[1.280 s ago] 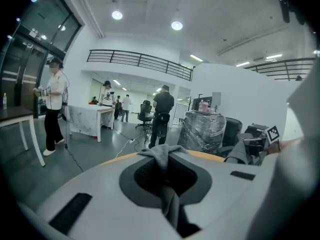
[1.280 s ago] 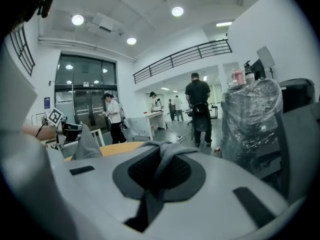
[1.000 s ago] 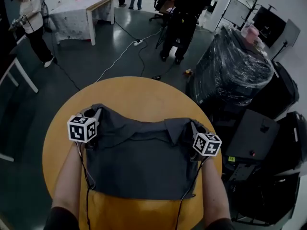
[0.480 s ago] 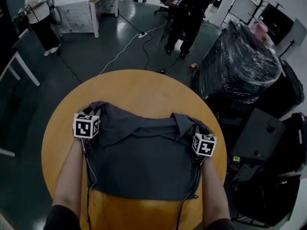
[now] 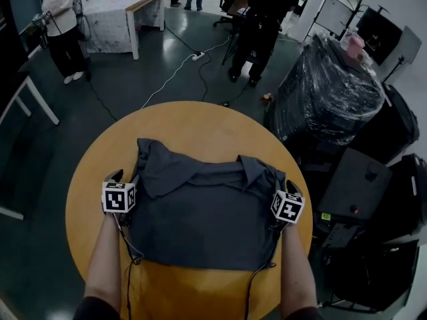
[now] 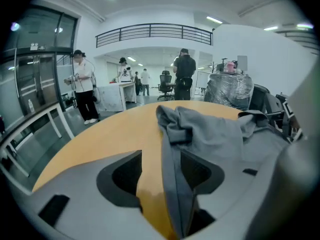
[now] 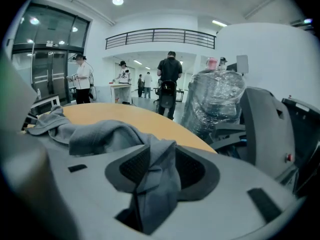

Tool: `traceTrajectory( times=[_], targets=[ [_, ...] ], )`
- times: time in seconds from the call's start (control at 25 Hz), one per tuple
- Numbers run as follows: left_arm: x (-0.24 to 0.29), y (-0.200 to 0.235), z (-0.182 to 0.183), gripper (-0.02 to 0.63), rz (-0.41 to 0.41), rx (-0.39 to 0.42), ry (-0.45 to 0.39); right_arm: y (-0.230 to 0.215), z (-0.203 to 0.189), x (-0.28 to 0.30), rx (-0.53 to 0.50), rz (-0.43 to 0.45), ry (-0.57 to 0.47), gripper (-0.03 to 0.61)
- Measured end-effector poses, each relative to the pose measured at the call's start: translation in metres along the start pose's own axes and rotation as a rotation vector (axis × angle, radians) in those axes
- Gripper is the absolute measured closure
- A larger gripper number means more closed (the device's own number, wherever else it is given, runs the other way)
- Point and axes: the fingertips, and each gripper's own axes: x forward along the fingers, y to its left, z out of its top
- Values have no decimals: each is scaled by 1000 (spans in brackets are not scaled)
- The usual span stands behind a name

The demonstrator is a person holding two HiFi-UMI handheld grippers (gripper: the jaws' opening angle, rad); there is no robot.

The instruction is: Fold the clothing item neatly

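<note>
The grey shirt (image 5: 200,212) lies flat on the round wooden counter (image 5: 193,122), folded into a rough rectangle with its collar (image 5: 248,170) toward the far side and its near hem running straight across between the person's forearms. The left gripper (image 6: 160,169) sits at the shirt's left edge; its jaws are opening and stand apart. The cloth edge runs between them along the right-hand jaw, and bare wood shows in the gap beside the other jaw, so nothing is pinched. The right gripper (image 7: 162,169) sits at the shirt's right edge. Its jaws are also opening, with a loose bunch of cloth draped between them rather than pressed. A wide band of bare counter lies beyond the collar and to the left of the shirt, and a narrower strip shows in front of the hem. The right edge of the shirt comes near the counter's rim. Just past that rim stand a plastic-wrapped bulk (image 5: 327,92) and black equipment cases (image 5: 360,185). On the far and left sides is open floor with a cable (image 5: 177,69) trailing across it and a person (image 5: 257,25) standing well back.
</note>
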Motion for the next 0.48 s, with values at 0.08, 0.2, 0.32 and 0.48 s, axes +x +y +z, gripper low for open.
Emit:
traceTrajectory(
  times=[0.08, 0.2, 0.32, 0.48],
  targets=[
    [-13, 4, -19, 388, 5, -35, 13, -5, -9, -12, 30, -13, 13, 436],
    [-45, -2, -28, 388, -4, -52, -28, -16, -18, -40, 94, -53, 5, 428],
    [-93, -30, -16, 388, -46, -69, -164, -9, -15, -84, 141, -57, -90, 430],
    [-155, -84, 4, 390, -192, -118, -338, 41, -3, -156, 154, 23, -263, 463]
  ],
)
